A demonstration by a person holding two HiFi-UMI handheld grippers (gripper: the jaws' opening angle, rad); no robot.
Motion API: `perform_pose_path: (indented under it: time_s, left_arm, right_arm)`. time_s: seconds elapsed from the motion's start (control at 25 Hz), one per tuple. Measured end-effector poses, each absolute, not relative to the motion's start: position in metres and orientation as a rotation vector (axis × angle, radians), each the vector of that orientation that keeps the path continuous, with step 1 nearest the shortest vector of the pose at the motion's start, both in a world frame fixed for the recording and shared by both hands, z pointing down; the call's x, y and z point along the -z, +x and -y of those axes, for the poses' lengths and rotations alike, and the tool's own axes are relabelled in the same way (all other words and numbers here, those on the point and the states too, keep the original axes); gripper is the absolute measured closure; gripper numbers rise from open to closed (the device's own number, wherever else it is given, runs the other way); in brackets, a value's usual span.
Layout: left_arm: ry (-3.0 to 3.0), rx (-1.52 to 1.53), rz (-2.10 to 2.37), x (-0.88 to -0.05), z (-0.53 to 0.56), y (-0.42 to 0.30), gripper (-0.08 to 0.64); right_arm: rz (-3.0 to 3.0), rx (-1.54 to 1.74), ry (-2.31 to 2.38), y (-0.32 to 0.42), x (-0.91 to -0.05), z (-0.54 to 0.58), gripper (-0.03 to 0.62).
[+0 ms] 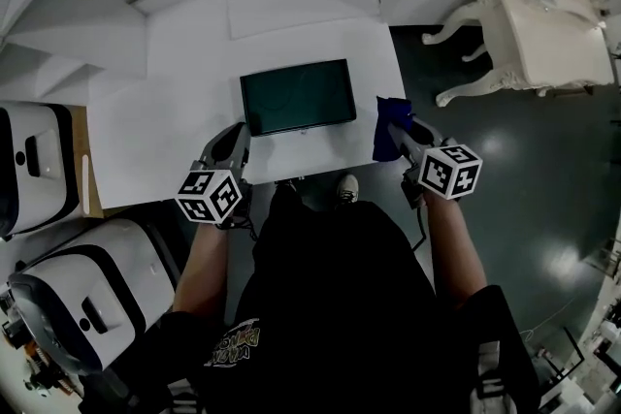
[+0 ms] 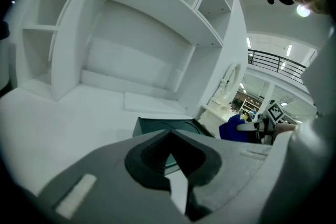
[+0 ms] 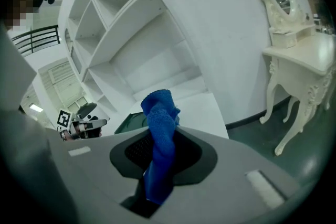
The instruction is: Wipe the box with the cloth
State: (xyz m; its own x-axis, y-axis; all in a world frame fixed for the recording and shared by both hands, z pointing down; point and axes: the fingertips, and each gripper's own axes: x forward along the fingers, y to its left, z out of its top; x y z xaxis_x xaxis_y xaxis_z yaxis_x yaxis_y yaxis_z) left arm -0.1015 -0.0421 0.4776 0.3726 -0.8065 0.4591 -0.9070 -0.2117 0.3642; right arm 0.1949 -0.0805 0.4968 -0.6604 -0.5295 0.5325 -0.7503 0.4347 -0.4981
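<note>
Wiping is not yet beginning. The right claw (image 1: 398,133) is pinching the bunched blue cloth (image 1: 384,143) tightly between its jaws and hovering just beside the right edge of the box (image 1: 298,96). The left claw (image 1: 237,135) is resting closed and empty near the box's left front corner. The box is lying flat on the white table (image 1: 165,136). The next move is likely calling for bringing the cloth onto the dark top and pressing down, perhaps with the left claw steadying the box. White curved shelving (image 2: 147,23) is standing behind the table. An ornate white dressing table (image 1: 543,24) is standing on the dark floor (image 1: 524,199) to the right.
</note>
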Motion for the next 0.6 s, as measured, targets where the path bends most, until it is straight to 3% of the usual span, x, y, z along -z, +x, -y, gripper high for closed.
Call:
perform_pose_path:
  time_s: [0.6]
  left_arm:
    - [2.064, -0.147, 1.577, -0.414, -0.038, -0.017, 0.558]
  right_arm:
    - [2.701, -0.812, 0.712, 0.172, -0.413, 0.083, 0.492]
